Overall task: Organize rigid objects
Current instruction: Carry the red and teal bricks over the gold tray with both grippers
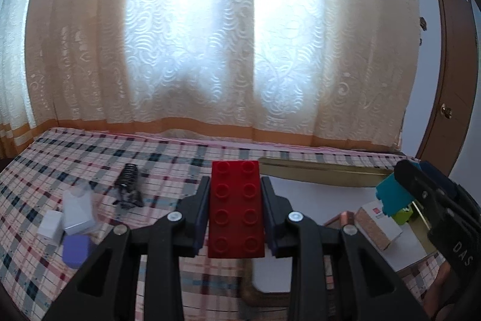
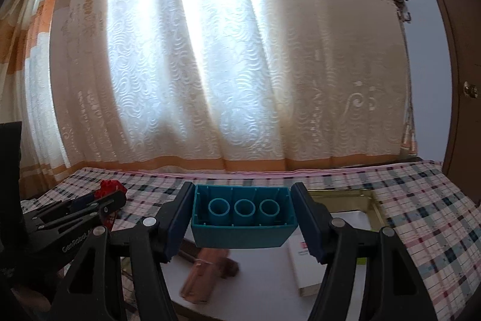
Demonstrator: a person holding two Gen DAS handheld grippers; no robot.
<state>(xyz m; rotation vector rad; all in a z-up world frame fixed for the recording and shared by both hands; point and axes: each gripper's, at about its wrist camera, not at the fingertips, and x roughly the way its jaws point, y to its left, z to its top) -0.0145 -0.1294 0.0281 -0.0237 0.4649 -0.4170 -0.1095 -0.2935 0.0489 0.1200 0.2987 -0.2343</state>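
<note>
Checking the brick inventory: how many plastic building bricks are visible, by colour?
Red studded plastic brick, in left gripper: 1
Teal hollow plastic brick, in right gripper: 1
Lime-green plastic brick, under the teal one: 1
Total: 3

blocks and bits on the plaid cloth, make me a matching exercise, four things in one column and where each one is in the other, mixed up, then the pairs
Things:
1. red building block
2. teal building block
3. purple block
4. black coil spring

Places:
A. lying on the plaid cloth, up past the white pieces
B. between the fingers of the right hand-held gripper, hollow underside toward the camera
C. on the plaid cloth, nearest the camera, beside the white pieces
D. between the fingers of the left hand-held gripper, studs toward the camera

Pairs: 1-D, 2-B, 3-C, 4-A
</note>
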